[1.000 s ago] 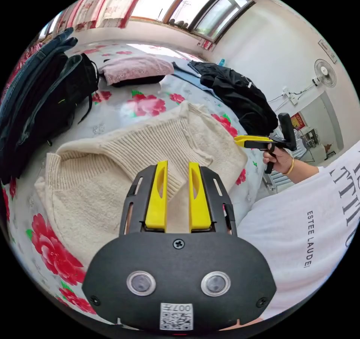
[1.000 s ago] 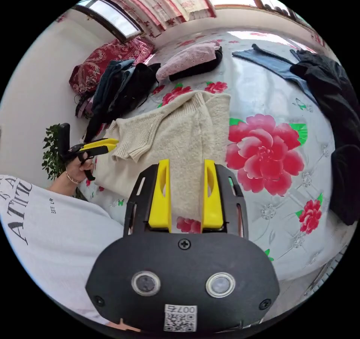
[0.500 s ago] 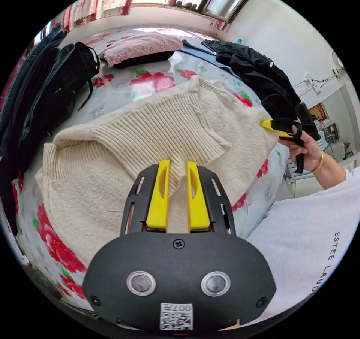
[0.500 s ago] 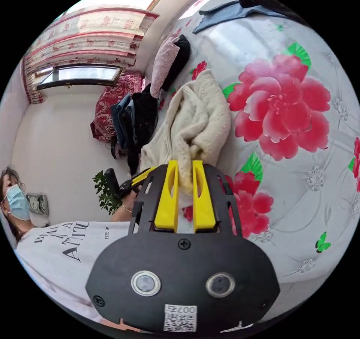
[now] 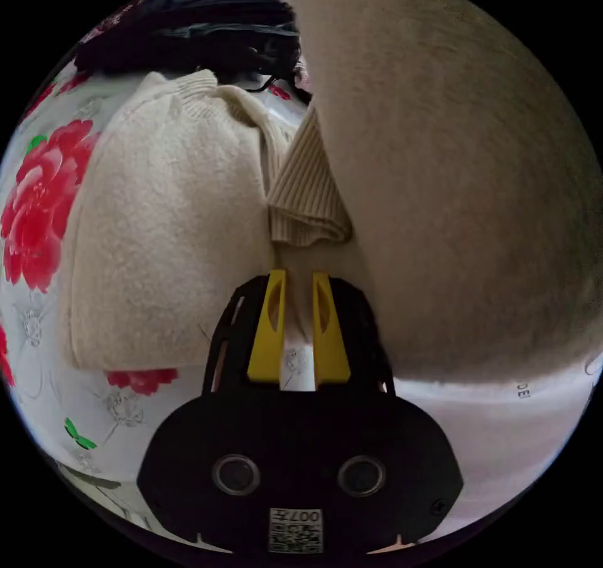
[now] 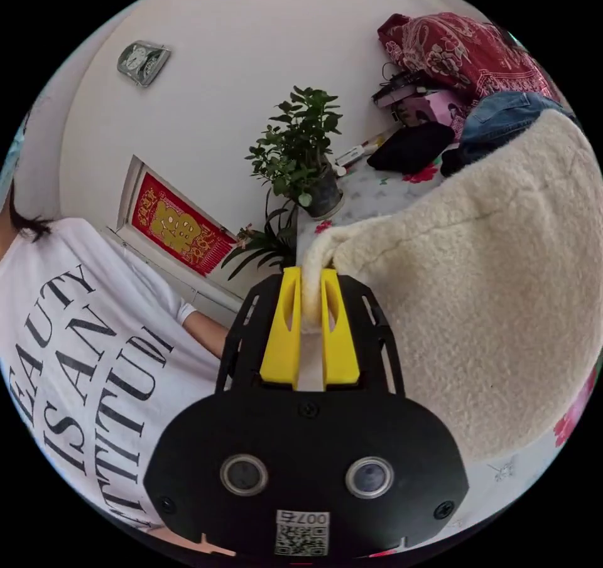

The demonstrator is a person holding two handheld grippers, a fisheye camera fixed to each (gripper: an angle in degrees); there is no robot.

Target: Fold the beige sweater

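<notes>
Sweater: the beige sweater [image 5: 169, 229] lies on the flower-print bedspread [image 5: 38, 179], its body already doubled into a thick, soft-edged stack. One ribbed cuff [image 5: 308, 198] lies loose on top of it near the middle of the left gripper view.

Lifted flap: in the left gripper view a broad fuzzy panel [image 5: 465, 179] of the same sweater hangs close to the lens, raised off the bed. In the right gripper view it arches away from the jaws as a pale curve [image 6: 490, 292].

Right gripper: the right gripper [image 6: 311, 307] has its yellow jaws pressed close on an edge of the sweater, and the knit bunches between them. It looks like a firm pinch.

Left gripper: the left gripper [image 5: 295, 317] has its jaws drawn near together with pale fabric in the narrow gap. Whether they truly nip it or only hover over it I cannot tell.

Surroundings: dark clothes [image 5: 207, 28] are heaped beyond the sweater. A potted plant [image 6: 301, 154] stands by the wall, and the person's white printed shirt [image 6: 81, 354] shows beside the right gripper.

Progress: judging by the lie of the cloth, the fold is roughly midway. One side is stacked and a sleeve has been brought in.

Remaining: the raised flap needs laying across the stack, the edges squaring, the loose cuff tucking, and likely a last fold for compactness.
</notes>
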